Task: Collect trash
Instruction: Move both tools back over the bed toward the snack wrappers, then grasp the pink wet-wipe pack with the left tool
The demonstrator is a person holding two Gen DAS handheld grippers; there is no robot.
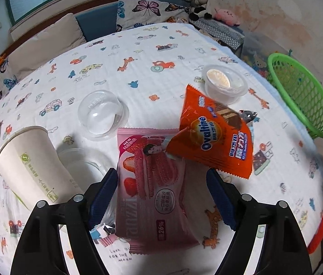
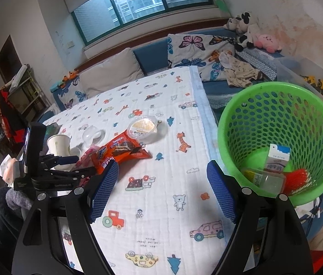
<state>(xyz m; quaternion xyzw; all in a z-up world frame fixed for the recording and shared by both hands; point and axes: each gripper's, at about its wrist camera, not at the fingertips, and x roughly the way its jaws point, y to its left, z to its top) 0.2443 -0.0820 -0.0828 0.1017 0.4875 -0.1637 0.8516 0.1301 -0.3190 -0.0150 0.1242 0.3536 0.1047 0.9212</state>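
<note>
Pink wrapper: a flat pink strawberry-wafer packet (image 1: pixel 152 190) lies on the table's animal-print cloth (image 1: pixel 120 52), lower centre of the left wrist view, between the spread blue pads of the left gripper (image 1: pixel 162 197), which is open and holds nothing.
Orange wrapper: an orange Ovaltine packet (image 1: pixel 216 135) overlaps the pink one's upper right corner.
Risk of double grab: closing now could drag the orange packet along or let the slick foil slip.
Neighbours: a white paper cup (image 1: pixel 28 162) on its side and a clear plastic dome lid (image 1: pixel 101 114) sit just left; a sweep could roll them off.
Right gripper (image 2: pixel 162 192): open, empty, above the cloth.
Bin: a green perforated plastic basket (image 2: pixel 280 123) at right, off the table, already holds a milk carton (image 2: pixel 277 158); a loose drop could miss it.
</note>
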